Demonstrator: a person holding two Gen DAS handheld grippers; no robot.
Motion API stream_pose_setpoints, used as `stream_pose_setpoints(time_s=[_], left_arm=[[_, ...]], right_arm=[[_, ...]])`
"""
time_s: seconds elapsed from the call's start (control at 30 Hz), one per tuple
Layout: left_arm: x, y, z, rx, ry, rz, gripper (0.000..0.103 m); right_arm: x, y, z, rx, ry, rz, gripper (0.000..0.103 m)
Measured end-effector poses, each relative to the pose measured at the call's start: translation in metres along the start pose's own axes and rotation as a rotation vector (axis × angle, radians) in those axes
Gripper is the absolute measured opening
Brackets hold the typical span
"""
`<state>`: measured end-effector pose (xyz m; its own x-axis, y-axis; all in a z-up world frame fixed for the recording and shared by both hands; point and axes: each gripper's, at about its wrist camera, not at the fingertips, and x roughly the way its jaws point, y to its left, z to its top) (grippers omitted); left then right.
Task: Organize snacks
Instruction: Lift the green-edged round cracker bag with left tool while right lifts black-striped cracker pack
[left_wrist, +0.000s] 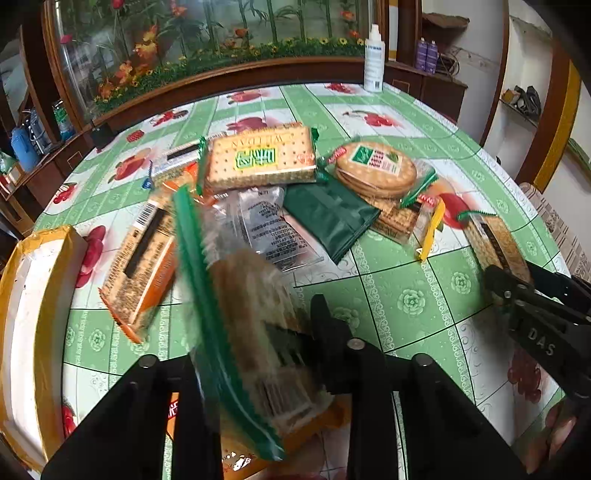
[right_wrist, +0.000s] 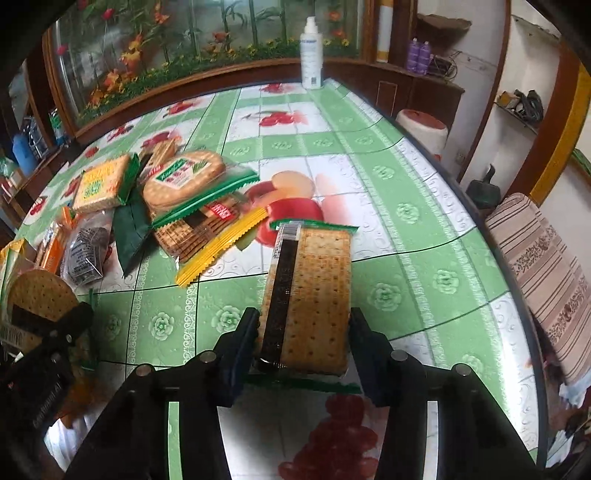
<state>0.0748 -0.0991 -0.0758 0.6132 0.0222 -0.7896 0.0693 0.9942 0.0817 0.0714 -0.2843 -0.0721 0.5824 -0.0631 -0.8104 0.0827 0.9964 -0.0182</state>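
Two packets are gripped at once, presumably for sorting. Left gripper (left_wrist: 258, 373) is clamped on a blurred green-edged cracker packet (left_wrist: 255, 325), tilted off the tablecloth (left_wrist: 406, 295). Right gripper (right_wrist: 303, 347) pinches a rectangular cracker packet (right_wrist: 314, 295). Snack pile (right_wrist: 177, 206) lies at ten o'clock.

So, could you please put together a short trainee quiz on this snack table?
1. True or false: the right gripper has a rectangular cracker pack between its fingers.
2. Which edge colour has the round biscuit pack in the pile: A green, B blue, C purple?
3. Fill in: a white spray ____ stands at the table's far edge.

Key: 1 true; 2 A; 3 bottle.
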Motion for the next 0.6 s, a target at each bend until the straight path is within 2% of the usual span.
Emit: stream_pose_setpoints(time_s=[0.17, 0.4, 0.6], left_arm=[[-0.013, 0.002, 0.002, 0.006, -0.044, 0.022, 0.014], [-0.025, 0.007, 0.001, 0.009, -0.089, 0.022, 0.013], [-0.033, 0.025, -0.001, -0.030, -0.116, -0.005, 0.013]], right_arm=[[-0.022, -0.008, 0.000, 0.004, -0.046, -0.011, 0.049], [-0.048, -0.007, 0.001, -0.006, -0.091, -0.016, 0.049], [-0.062, -0.007, 0.000, -0.001, -0.116, 0.003, 0.049]])
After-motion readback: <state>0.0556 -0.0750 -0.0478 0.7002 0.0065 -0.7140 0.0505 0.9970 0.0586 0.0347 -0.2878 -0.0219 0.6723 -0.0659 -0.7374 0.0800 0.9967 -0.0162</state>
